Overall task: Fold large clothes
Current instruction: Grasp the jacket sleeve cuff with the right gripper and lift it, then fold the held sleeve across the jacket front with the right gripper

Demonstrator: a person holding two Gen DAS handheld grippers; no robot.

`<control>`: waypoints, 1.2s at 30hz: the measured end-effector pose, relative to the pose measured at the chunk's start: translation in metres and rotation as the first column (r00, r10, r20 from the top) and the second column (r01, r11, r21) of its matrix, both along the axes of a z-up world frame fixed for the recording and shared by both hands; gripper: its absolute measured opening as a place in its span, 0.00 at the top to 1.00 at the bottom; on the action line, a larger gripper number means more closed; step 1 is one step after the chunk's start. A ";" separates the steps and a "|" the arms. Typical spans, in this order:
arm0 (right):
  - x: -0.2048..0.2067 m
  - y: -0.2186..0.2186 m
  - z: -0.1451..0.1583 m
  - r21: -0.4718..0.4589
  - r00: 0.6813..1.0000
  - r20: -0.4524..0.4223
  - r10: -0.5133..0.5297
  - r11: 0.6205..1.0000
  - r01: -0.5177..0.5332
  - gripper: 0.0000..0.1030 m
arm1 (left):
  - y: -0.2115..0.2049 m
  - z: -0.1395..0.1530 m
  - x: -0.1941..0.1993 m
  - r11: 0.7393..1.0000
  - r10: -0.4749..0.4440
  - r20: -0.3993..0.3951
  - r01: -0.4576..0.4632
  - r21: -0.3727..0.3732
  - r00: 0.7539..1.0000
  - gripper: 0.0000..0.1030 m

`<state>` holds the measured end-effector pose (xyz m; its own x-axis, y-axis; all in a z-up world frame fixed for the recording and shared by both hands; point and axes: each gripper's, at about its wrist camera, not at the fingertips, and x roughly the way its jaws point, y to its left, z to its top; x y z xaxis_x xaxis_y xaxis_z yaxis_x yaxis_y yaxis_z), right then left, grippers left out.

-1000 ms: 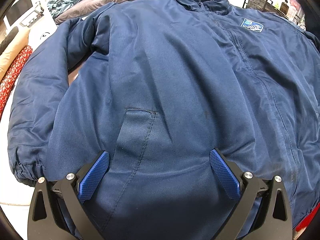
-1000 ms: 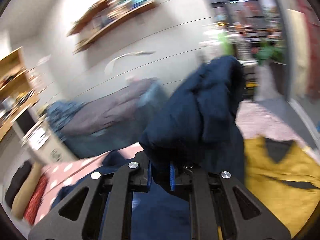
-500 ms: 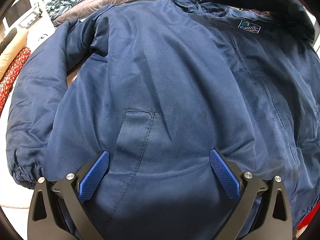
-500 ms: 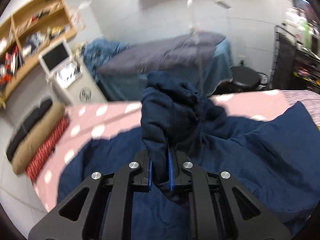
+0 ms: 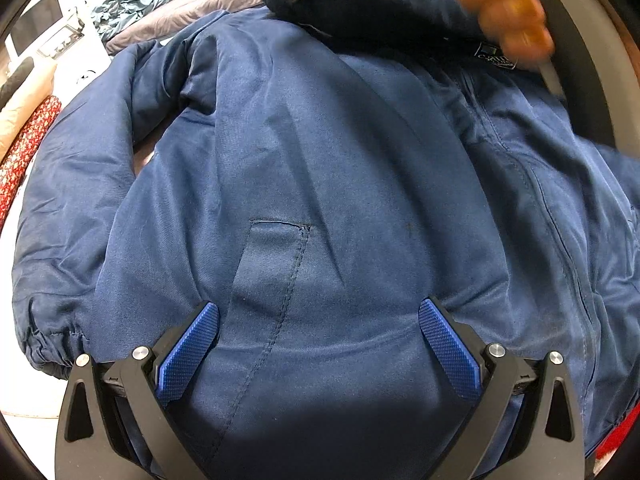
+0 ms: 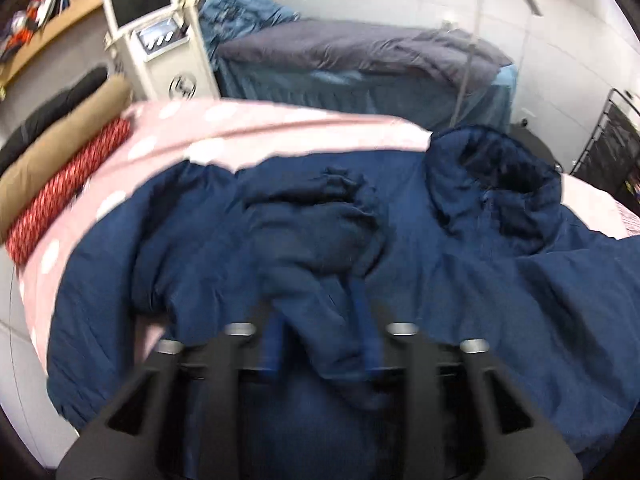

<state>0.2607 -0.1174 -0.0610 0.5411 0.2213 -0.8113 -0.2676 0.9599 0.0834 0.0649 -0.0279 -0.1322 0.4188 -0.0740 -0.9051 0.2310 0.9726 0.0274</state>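
At the hem of the jacket (image 5: 320,184), nearest the left wrist camera, the left tool (image 5: 318,346) hovers with its blue pads wide apart, one either side of the welt pocket (image 5: 276,264), gripping nothing. Unchanged from a second ago: same pose, same framing of the pocket.

Jacket: navy, front up, zip closed, spread flat on the pink dotted bed (image 6: 208,128). Its left-lying sleeve (image 5: 76,208) runs down beside the body, elastic cuff just beside the left tool.

What changed is on the right side. A second ago the right tool (image 6: 322,340) held the other sleeve's cuff high in the air, pads clamped on it. Half a second ago it had swung over the bed, still clamped. Now the sleeve (image 6: 316,240) lies draped across the chest of the jacket, and the pads appear spaced with cloth running between them. The frame is motion-blurred; I cannot tell whether they still pinch the cloth or have let go. In the left wrist view, the dark sleeve bundle and a blurred hand (image 5: 508,20) sit over the collar, beyond the pocket.

Judgement: first sleeve fold-in is essentially placed; release likely under way. Remaining: the sleeve by the left tool, then folding the body.

Beyond the jacket: fabric rolls (image 6: 60,184) at the bed's far-left edge, a second bed with grey cover (image 6: 360,52) behind.
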 end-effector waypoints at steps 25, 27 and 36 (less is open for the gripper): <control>-0.030 -0.198 -0.014 -0.208 0.897 0.081 -0.435 0.872 0.442 0.23 | 0.017 0.026 0.008 0.987 0.026 -0.075 -0.037 -0.154 0.997 0.06; -0.031 -0.191 -0.037 -0.334 0.926 0.085 -0.368 0.865 0.375 0.22 | 0.019 0.041 0.013 0.982 0.021 -0.033 -0.027 -0.187 0.999 0.06; -0.039 -0.166 -0.061 -0.456 0.916 0.241 -0.321 0.796 0.399 0.19 | -0.022 0.079 0.092 0.990 -0.045 0.121 0.060 -0.125 0.992 0.06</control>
